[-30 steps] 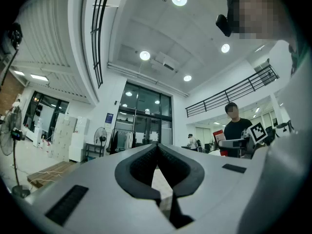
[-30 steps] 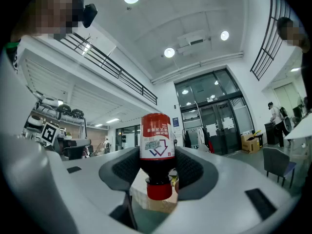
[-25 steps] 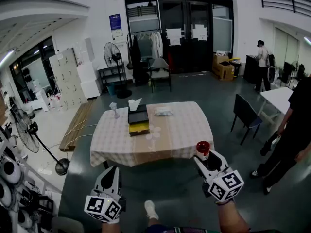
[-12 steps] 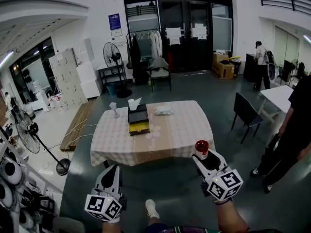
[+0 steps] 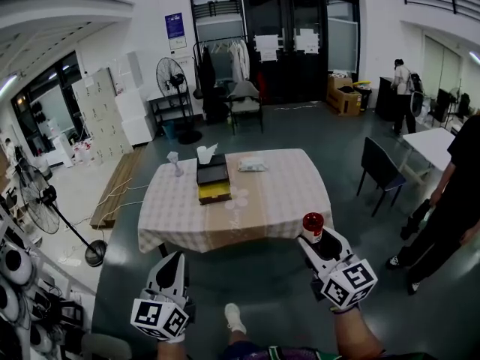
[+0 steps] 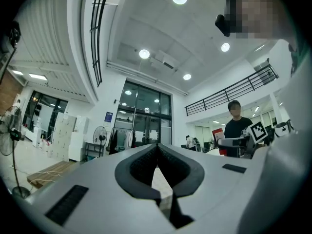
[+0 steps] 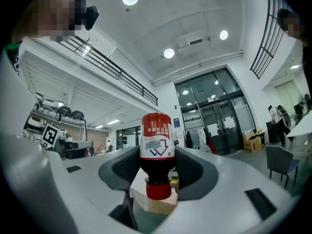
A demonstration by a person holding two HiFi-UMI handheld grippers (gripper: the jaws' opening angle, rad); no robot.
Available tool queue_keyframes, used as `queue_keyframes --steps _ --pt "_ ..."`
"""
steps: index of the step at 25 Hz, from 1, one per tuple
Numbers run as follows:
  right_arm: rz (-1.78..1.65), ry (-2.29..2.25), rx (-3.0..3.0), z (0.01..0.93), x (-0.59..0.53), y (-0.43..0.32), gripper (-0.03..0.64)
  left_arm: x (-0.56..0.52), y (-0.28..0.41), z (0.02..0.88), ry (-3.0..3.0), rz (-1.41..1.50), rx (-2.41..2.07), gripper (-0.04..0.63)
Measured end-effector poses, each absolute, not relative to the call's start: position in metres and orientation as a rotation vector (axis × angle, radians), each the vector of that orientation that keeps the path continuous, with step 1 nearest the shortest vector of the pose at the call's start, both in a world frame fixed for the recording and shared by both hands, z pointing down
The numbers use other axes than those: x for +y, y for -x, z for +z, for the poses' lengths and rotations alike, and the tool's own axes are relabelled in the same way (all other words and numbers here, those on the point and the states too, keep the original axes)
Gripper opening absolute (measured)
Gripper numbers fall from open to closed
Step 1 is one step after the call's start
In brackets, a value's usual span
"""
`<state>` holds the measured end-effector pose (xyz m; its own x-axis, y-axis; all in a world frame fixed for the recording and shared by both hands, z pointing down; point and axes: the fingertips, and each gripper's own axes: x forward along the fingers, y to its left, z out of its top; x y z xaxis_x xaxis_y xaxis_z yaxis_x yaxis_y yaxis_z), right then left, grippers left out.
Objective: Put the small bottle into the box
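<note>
Right gripper view: your right claw (image 7: 157,165) is clamped on the small bottle (image 7: 157,136), cap end down. Your left claw (image 6: 157,149) is pressed together, holding nothing. The box (image 5: 213,181) sits on the desk (image 5: 279,201), well apart from the bottle.

1. One table (image 5: 270,208).
2. One box (image 5: 213,175) on the table.
3. One small bottle (image 5: 313,226), in front of the table.
4. Two grippers: left gripper (image 5: 174,261), right gripper (image 5: 316,240).
5. Two fans: back fan (image 5: 171,72) behind the table, side fan (image 5: 45,195) left of it.
6. Two chairs: grey chair (image 5: 245,100) behind, dark chair (image 5: 377,172) right.
7. Two people: far person (image 5: 402,81), near person (image 5: 459,186), right of the table.
</note>
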<state>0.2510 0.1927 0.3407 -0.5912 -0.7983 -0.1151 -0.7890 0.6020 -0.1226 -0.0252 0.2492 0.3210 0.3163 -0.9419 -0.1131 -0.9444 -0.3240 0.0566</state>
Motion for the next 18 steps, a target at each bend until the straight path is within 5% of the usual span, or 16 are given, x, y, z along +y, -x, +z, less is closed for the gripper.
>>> queue_keyframes --steps 18 --pt "-0.035 1.345 2.712 0.332 0.068 -0.184 0.225 0.129 0.102 0.325 2.505 0.207 1.873 0.023"
